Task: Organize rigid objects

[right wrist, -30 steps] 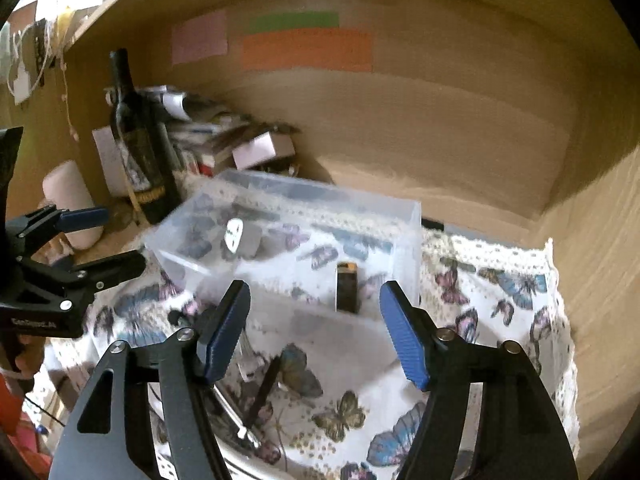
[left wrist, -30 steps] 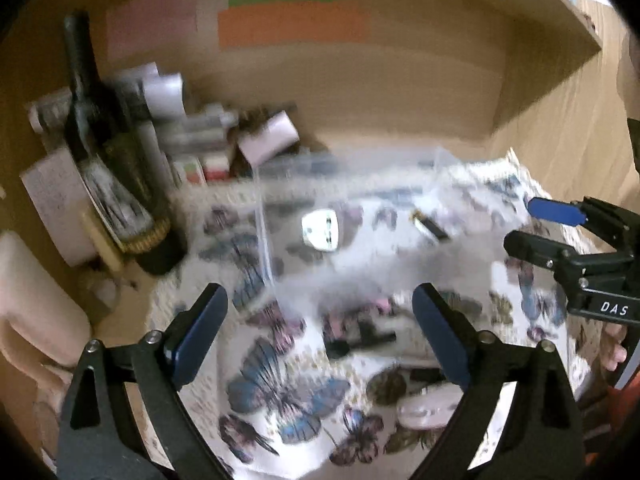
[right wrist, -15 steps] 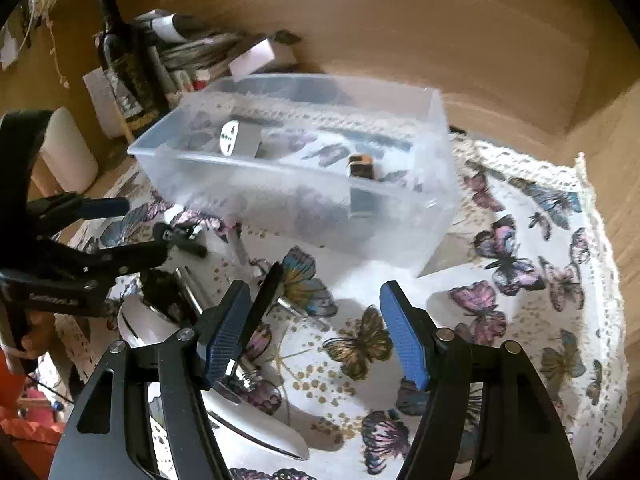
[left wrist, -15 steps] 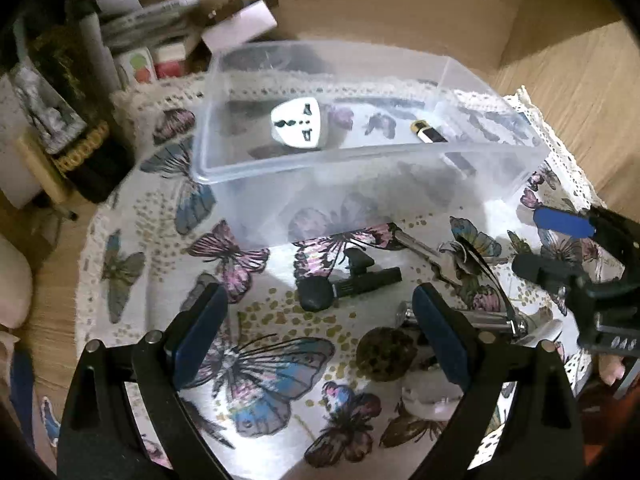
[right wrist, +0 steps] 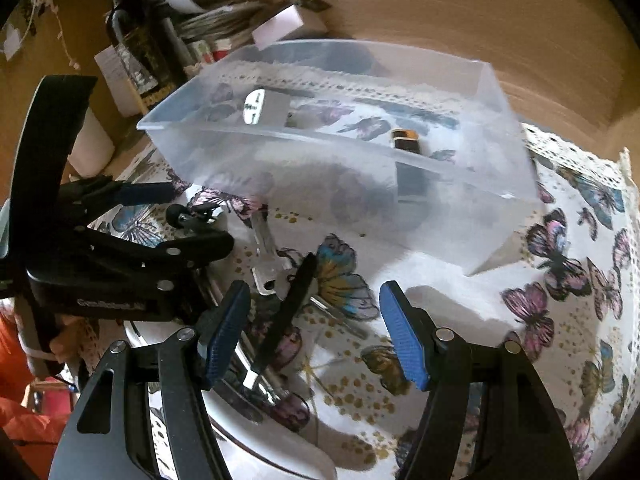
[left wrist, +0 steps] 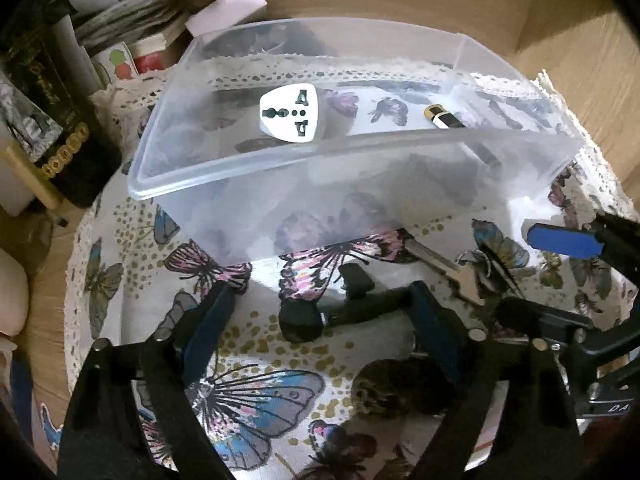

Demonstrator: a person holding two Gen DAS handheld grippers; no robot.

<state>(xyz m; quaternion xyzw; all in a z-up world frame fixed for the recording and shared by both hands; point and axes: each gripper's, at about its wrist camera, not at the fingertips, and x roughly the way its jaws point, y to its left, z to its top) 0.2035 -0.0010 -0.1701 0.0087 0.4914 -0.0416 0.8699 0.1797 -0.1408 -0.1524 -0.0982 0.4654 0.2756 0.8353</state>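
A clear plastic bin [left wrist: 248, 168] [right wrist: 460, 216] stands on a butterfly-print cloth. It holds a white plug adapter [left wrist: 289, 115] [right wrist: 264, 111] and a black lighter with a gold top [left wrist: 444, 120] [right wrist: 406, 141]. In front of the bin lie a black clip-like part [left wrist: 340, 310] [right wrist: 192, 218], a silver key [left wrist: 444, 270] [right wrist: 266, 260] and a black stick [right wrist: 286, 312]. My left gripper [left wrist: 320, 312] is open low over the black part. My right gripper [right wrist: 314, 328] is open above the black stick and the key. Each gripper shows in the other's view.
A dark wine bottle [left wrist: 44, 120] [right wrist: 132, 44], boxes and rolled papers [left wrist: 172, 12] stand at the back left against a wooden wall. A white dish rim [right wrist: 280, 452] lies under the right gripper. A dark round object [left wrist: 384, 388] sits near the left gripper's right finger.
Both grippers have tilted down and moved lower toward the cloth in front of the bin. The left gripper now straddles the black part. Both stayed open.
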